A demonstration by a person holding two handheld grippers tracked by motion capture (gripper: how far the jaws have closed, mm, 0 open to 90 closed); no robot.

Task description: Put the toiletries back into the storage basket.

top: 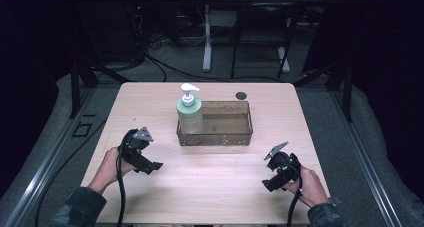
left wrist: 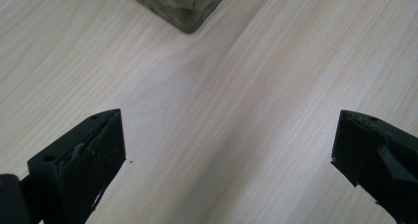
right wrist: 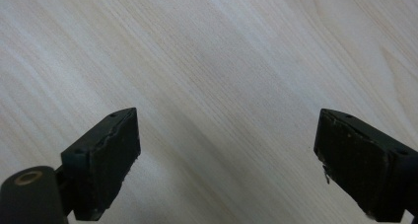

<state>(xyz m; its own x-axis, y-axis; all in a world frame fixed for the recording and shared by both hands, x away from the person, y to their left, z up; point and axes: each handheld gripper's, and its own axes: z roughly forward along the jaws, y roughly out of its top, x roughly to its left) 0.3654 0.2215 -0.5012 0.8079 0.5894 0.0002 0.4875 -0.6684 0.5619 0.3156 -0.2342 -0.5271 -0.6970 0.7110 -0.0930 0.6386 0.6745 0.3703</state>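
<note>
A tray (top: pixel 215 135) is set on the table (top: pixel 210 187), and a pump bottle (top: pixel 189 113) is stood inside the tray at its left end. The left gripper (top: pixel 155 166) is held before the tray to its left, the right gripper (top: pixel 269 185) before it to its right, each well apart from it.

No text, label, brand, number or sign can be read anywhere. The pump bottle (top: pixel 189 115), standing in the left end of the clear tray (top: pixel 240 136), shows a pale green body with no legible print. The tray's walls are bare, and the small dark disc (top: pixel 241 95) just behind the tray on the table (top: pixel 210 182) carries no readable marking.
</note>
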